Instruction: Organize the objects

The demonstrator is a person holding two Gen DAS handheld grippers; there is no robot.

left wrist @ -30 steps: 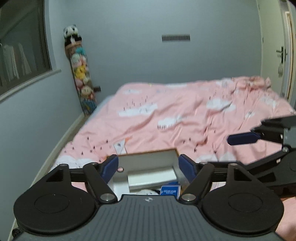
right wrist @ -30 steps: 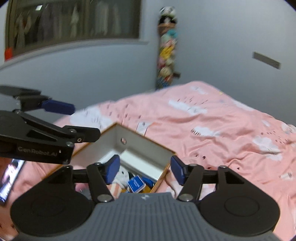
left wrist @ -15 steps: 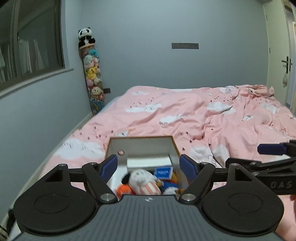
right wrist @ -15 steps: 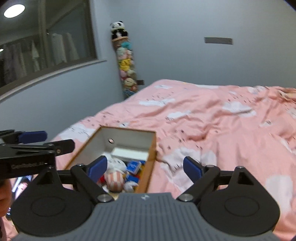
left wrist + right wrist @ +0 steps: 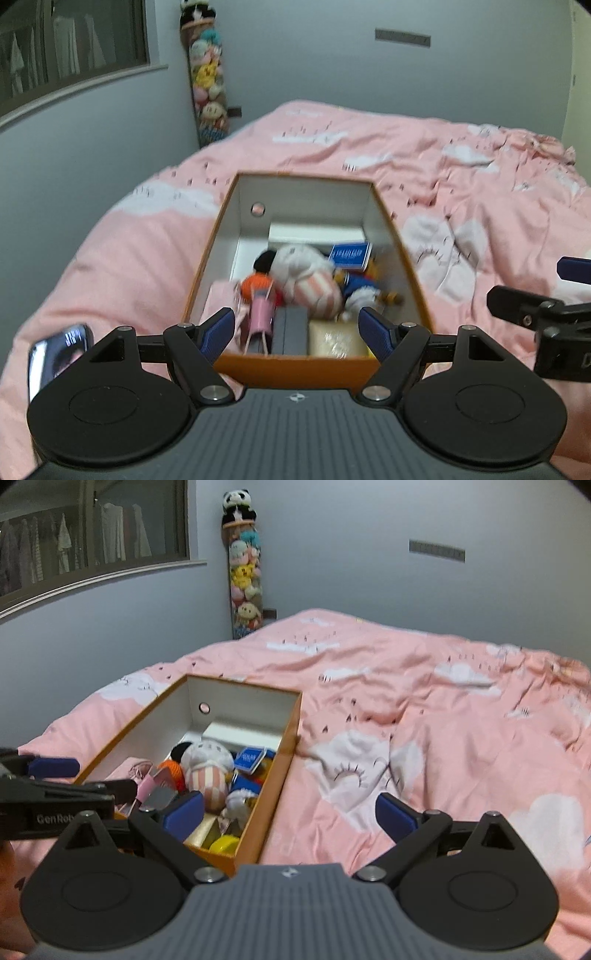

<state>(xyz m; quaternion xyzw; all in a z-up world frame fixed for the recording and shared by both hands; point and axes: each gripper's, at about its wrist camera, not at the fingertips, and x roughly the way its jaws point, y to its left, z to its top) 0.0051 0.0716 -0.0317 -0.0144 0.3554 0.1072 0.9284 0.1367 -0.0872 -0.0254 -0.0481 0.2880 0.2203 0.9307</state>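
An open orange box [image 5: 295, 367] with white inner walls sits on the pink bed and also shows in the right wrist view [image 5: 258, 827]. It holds a white striped plush [image 5: 310, 280], an orange-bodied doll [image 5: 258, 282], a blue card box [image 5: 349, 254], a pink item [image 5: 260, 319], a dark case [image 5: 291, 328] and a yellow lid [image 5: 223, 843]. My left gripper [image 5: 297, 330] is open and empty, just above the box's near end. My right gripper [image 5: 290, 812] is open and empty, over the box's right wall and the bedspread.
The pink cloud-print bedspread [image 5: 424, 716] stretches far and right. A phone [image 5: 59, 354] lies on the bed left of the box. A tall tube of plush toys [image 5: 243, 572] stands in the room corner. A window [image 5: 92, 542] is on the left wall.
Both grippers have tilted down and drawn back over the box, so more of its contents show. The right gripper's jaws have spread wider. Nothing was picked up.
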